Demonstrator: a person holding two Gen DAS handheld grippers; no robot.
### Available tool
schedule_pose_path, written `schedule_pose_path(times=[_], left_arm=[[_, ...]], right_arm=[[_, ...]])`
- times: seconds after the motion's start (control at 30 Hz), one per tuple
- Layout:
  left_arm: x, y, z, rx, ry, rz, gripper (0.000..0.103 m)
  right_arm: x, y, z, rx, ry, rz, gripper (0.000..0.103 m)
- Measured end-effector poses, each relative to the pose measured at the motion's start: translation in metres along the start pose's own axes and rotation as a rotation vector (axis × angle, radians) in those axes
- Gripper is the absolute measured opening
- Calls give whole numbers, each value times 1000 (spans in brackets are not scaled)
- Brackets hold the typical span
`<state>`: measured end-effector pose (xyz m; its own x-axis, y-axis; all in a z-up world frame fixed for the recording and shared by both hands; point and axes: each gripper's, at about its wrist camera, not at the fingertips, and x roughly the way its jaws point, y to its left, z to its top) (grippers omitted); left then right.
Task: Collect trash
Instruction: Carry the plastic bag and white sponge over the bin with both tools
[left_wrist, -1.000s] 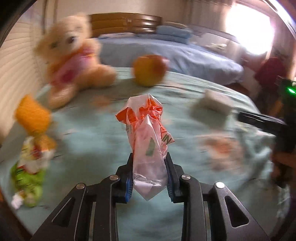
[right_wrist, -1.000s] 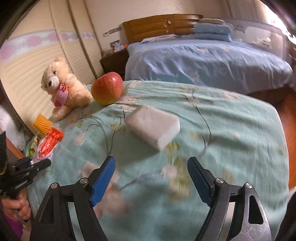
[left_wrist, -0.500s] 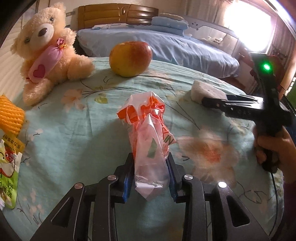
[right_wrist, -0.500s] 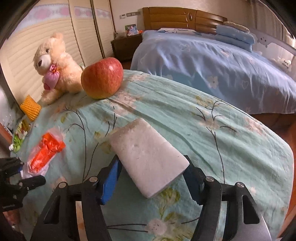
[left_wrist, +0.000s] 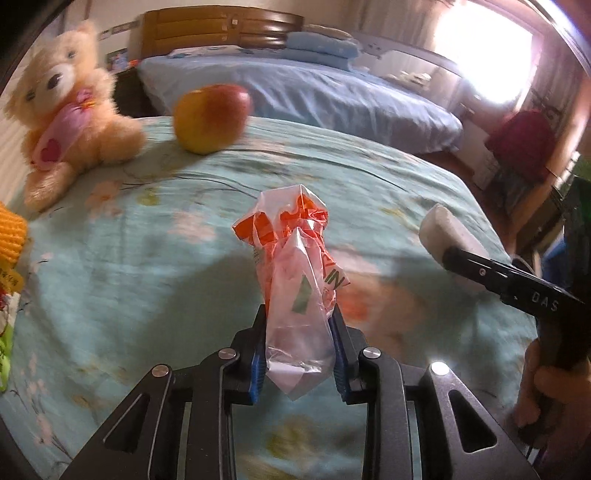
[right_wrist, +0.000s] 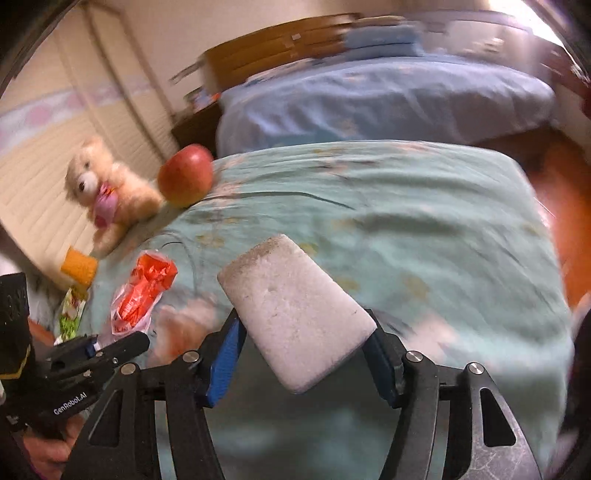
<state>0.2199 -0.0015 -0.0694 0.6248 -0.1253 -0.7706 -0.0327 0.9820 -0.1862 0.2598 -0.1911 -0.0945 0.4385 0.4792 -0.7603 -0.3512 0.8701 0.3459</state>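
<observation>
The left claw (left_wrist: 297, 354) is clamped on a crumpled orange-and-clear plastic wrapper (left_wrist: 295, 266); the right claw (right_wrist: 301, 350) grips a white rectangular foam block (right_wrist: 295, 314), both above the floral teal bedspread (left_wrist: 147, 258).

Black hand-held gripper (left_wrist: 298, 354), blue pads (left_wrist: 256, 373)

A bed (left_wrist: 303, 88) under a blue cover stands against a wooden headboard (left_wrist: 221, 29), with folded blue pillows (left_wrist: 321, 44). Hard light pours through the window (left_wrist: 484, 48). Cream slatted doors (right_wrist: 44, 162) line one wall; the floor (right_wrist: 561, 192) is reddish wood.
</observation>
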Motion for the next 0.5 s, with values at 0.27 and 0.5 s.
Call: schedule_pose_path(times=[0.27, 0.5], left_arm=[[-6, -46, -9, 131, 17, -88, 28], [-7, -80, -15, 217, 14, -138, 28]], right_arm=[[-54, -31, -34, 149, -91, -102, 63], [-82, -44, -55, 194, -126, -160, 63]])
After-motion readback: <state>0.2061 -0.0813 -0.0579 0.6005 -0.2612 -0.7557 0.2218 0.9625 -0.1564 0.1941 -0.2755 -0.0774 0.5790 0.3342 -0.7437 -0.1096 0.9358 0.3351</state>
